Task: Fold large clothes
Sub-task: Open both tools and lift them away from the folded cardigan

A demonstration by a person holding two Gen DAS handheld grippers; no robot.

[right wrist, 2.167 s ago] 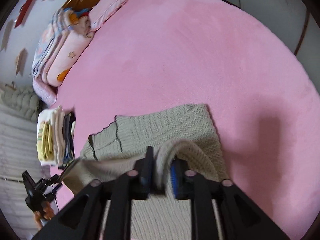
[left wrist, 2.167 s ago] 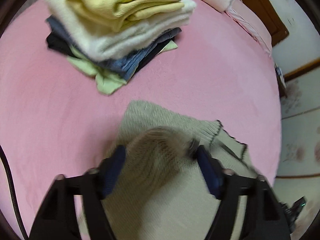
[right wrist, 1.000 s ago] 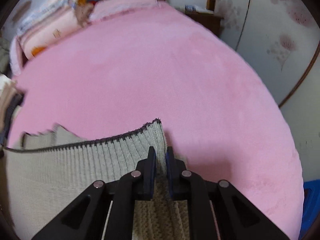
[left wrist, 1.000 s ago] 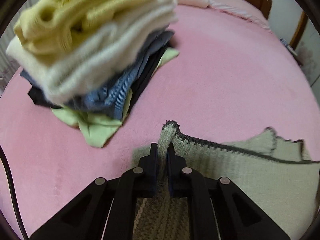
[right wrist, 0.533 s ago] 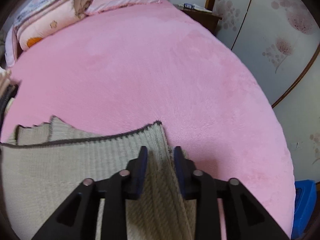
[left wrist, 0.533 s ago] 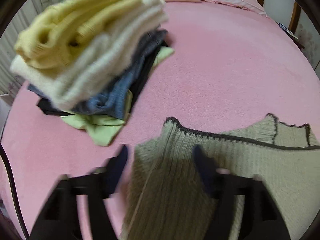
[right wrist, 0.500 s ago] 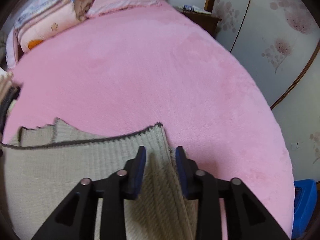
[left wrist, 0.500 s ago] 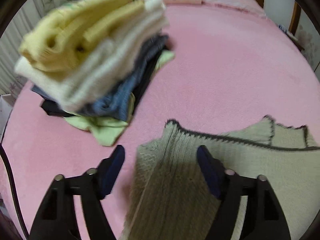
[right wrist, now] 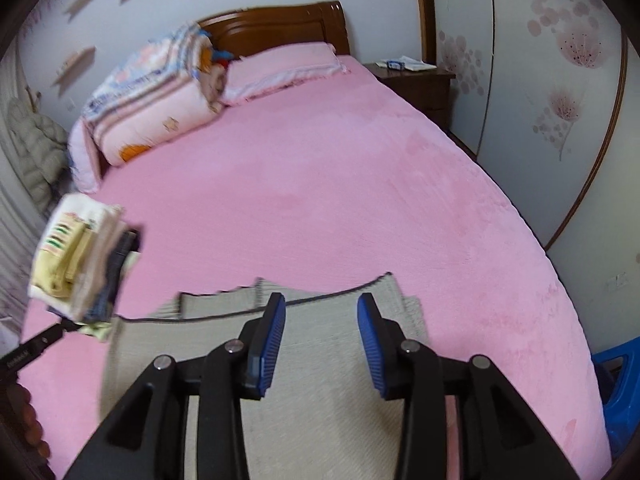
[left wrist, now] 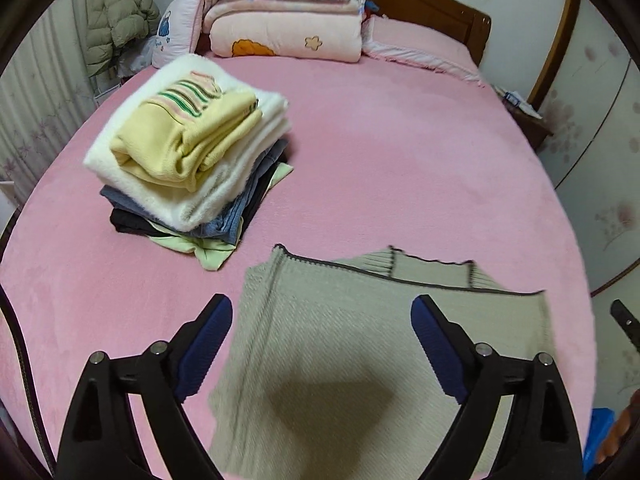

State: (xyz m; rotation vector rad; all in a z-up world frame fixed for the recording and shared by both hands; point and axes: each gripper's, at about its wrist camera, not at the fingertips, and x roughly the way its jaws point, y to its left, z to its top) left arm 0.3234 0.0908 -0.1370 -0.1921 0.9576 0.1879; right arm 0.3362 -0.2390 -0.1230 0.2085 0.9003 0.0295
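Note:
A beige knit sweater (left wrist: 360,340) with dark trim lies folded flat on the pink bed (left wrist: 380,140). It also shows in the right wrist view (right wrist: 320,380). My left gripper (left wrist: 322,320) is open and empty, raised above the sweater's near left part. My right gripper (right wrist: 322,318) is open and empty above the sweater's right part. Neither touches the cloth.
A stack of folded clothes (left wrist: 188,152), yellow on top, sits on the bed left of the sweater; it also shows in the right wrist view (right wrist: 80,256). Folded quilts (left wrist: 288,12) and a pillow (right wrist: 280,64) lie at the headboard. A nightstand (right wrist: 416,80) and wardrobe doors (right wrist: 560,80) stand right.
Both grippers have let go of the sweater's hem corners, opened wide and pulled up and back. The sweater now lies flat, folded over itself.

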